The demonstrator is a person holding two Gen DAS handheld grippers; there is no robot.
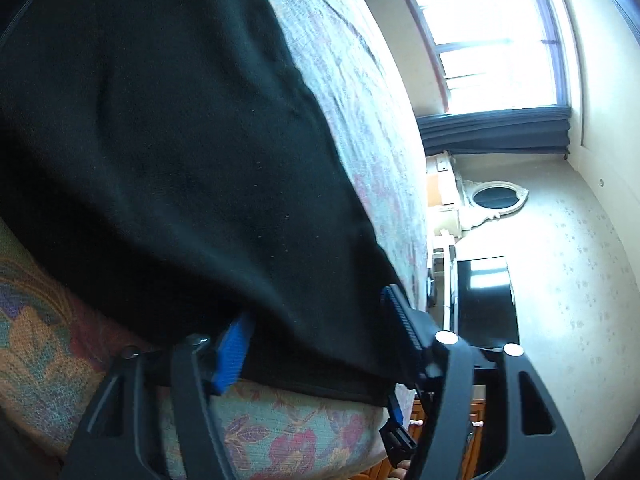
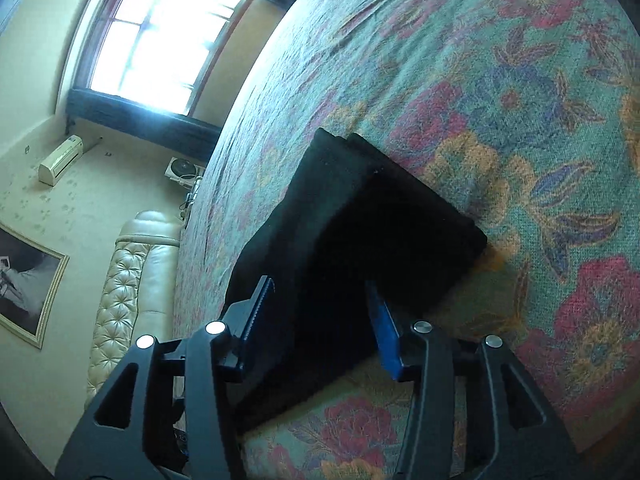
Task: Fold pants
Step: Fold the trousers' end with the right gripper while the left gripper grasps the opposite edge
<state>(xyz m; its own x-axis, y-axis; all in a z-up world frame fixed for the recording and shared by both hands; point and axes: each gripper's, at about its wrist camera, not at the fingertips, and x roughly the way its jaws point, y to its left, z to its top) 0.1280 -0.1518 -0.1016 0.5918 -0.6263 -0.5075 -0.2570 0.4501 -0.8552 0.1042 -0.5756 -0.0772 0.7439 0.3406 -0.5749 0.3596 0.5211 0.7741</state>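
The black pants (image 1: 180, 160) lie on a floral bedspread (image 1: 352, 80) and fill most of the left wrist view. My left gripper (image 1: 316, 332) stands open around the near edge of the pants, the cloth lying between its blue-padded fingers (image 1: 232, 352). In the right wrist view the pants (image 2: 360, 232) show as a folded dark stack on the bedspread (image 2: 500, 100). My right gripper (image 2: 320, 312) is open too, with the near edge of the stack between its fingers (image 2: 384, 336). Neither pair of jaws is pressed onto the cloth.
The bed edge runs beside both grippers. Beyond it are a bright window (image 1: 488, 40) with dark curtains, a dark screen (image 1: 484, 300), a cream tufted headboard (image 2: 132, 280), a framed picture (image 2: 28, 284) and an air conditioner (image 2: 60, 160).
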